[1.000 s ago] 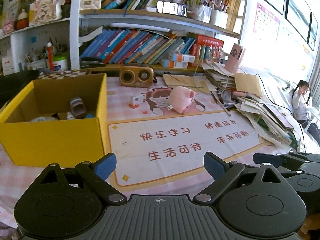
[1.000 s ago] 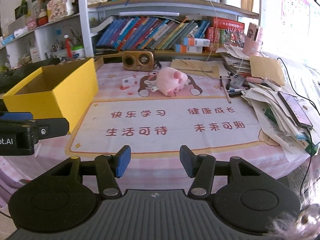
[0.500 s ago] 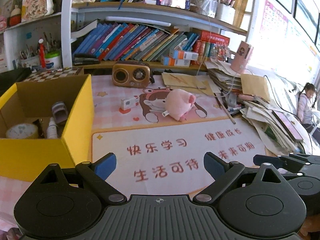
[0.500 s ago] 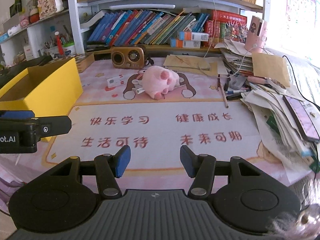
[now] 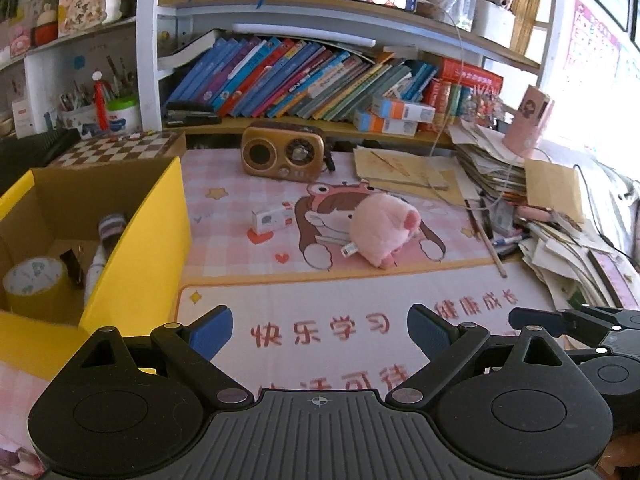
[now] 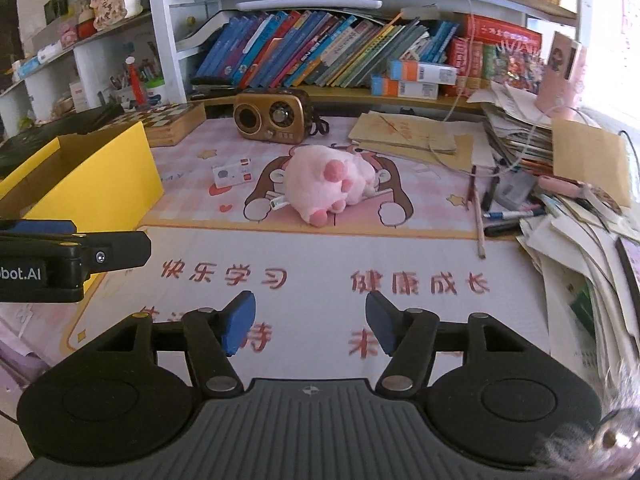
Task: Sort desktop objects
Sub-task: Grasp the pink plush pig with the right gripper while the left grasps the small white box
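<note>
A pink plush pig point(image 5: 382, 232) point(image 6: 328, 188) lies on the desk mat beyond both grippers. A small white and red box point(image 5: 271, 218) point(image 6: 233, 173) lies left of it. The yellow box point(image 5: 132, 240) point(image 6: 96, 184) stands at the left and holds a tape roll point(image 5: 34, 286) and a few small items. My left gripper point(image 5: 320, 330) is open and empty above the mat's front. My right gripper point(image 6: 307, 322) is open and empty, to the right of the left one.
A brown radio point(image 5: 283, 152) point(image 6: 272, 114) stands behind the pig. A checkered board point(image 5: 120, 148) lies behind the yellow box. Paper stacks point(image 6: 560, 184), pens point(image 6: 508, 214) and a wooden stick point(image 6: 478, 220) crowd the right side. Bookshelves line the back.
Both grippers have moved forward toward the pig and the small box; these now look larger and nearer. Both stay open and empty.
</note>
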Demonstrator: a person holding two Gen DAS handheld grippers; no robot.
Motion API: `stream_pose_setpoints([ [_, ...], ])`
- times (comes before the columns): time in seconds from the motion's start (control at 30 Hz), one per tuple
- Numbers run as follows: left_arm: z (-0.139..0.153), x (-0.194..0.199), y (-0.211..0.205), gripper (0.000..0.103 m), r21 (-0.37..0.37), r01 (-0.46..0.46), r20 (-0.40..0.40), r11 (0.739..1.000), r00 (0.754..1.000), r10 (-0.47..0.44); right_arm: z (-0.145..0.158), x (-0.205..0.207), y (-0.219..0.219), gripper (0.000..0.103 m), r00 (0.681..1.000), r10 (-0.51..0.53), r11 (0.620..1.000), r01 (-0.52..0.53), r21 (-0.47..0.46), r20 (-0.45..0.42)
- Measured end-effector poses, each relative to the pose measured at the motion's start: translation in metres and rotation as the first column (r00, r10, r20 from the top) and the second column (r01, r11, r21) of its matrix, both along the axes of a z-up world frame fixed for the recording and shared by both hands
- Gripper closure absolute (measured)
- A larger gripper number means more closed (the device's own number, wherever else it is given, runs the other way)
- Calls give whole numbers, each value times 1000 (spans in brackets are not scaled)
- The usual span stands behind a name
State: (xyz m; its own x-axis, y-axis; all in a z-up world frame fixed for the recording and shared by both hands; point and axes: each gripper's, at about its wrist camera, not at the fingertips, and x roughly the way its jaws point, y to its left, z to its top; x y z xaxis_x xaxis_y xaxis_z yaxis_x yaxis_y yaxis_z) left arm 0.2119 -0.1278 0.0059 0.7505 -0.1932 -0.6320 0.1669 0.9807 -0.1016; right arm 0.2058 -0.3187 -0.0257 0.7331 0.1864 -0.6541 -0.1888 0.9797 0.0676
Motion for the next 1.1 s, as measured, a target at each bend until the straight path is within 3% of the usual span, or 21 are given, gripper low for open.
stream_pose_setpoints([
  [0.47, -3, 53, -15, 7, 40, -97, 9, 995, 995, 97, -8, 66, -17, 32, 998, 62, 998, -62, 6, 13],
  [0.7, -13, 83, -17, 7, 51, -123, -14, 991, 992, 124, -16, 95, -18, 18, 997, 71, 997, -71, -11, 13],
  [0.93, -25, 125, -16, 7, 47, -174, -41, 984, 984, 176, -29, 128, -9, 16, 996, 94, 995, -94, -34, 2],
  [1.03, -32, 144, -14, 7, 48, -193, -60, 980, 979, 196, -35, 142, -4, 6, 995, 99, 994, -99, -44, 7],
  [1.1, -40, 156, -13, 7, 49, -206, -74, 977, 975, 210, -38, 150, -2, 5, 994, 104, 993, -103, -56, 16],
])
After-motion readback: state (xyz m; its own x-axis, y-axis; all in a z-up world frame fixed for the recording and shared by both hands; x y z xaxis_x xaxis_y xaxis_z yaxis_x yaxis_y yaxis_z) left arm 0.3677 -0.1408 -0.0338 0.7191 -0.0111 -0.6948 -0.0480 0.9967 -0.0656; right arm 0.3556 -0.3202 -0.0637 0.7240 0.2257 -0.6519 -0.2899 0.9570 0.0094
